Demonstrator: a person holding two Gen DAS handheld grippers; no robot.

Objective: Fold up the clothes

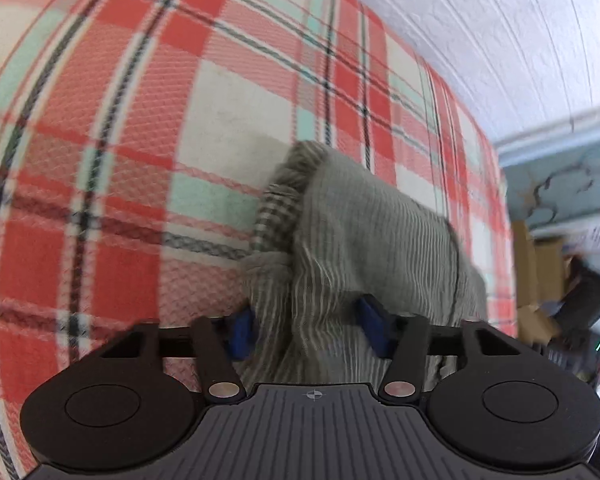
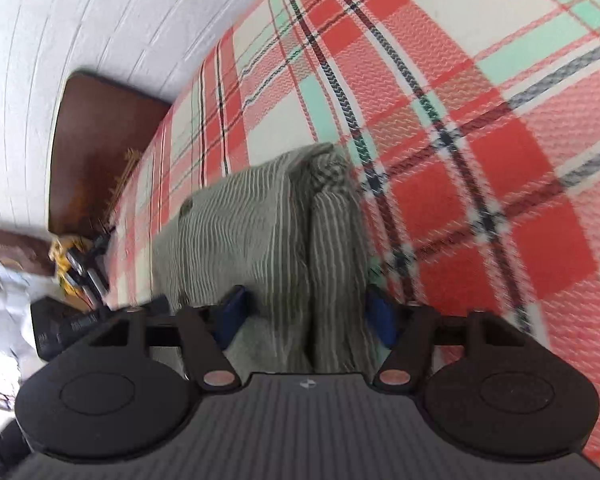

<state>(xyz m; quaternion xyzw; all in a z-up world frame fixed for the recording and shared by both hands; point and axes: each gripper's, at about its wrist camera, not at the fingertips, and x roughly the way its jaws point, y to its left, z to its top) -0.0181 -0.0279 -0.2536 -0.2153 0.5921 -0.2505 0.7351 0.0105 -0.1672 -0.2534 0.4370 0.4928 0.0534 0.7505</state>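
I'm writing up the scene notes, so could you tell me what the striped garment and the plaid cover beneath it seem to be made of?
Striped garment: apparently soft woven cloth, matte grey-green with fine pale stripes; it drapes and bunches.
Plaid cover: probably thicker woven cotton, matte; a raised herringbone-like texture shows.

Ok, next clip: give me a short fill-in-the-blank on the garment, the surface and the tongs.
1. The garment is grey-green with thin white ____.
2. It lies on a ____-patterned bedspread in red, cream and mint.
3. The pads of both the left tongs and the right tongs are coloured ____.
4. At the bed's far end in the right wrist view stands a dark brown ____.

Missing words: stripes; plaid; blue; headboard
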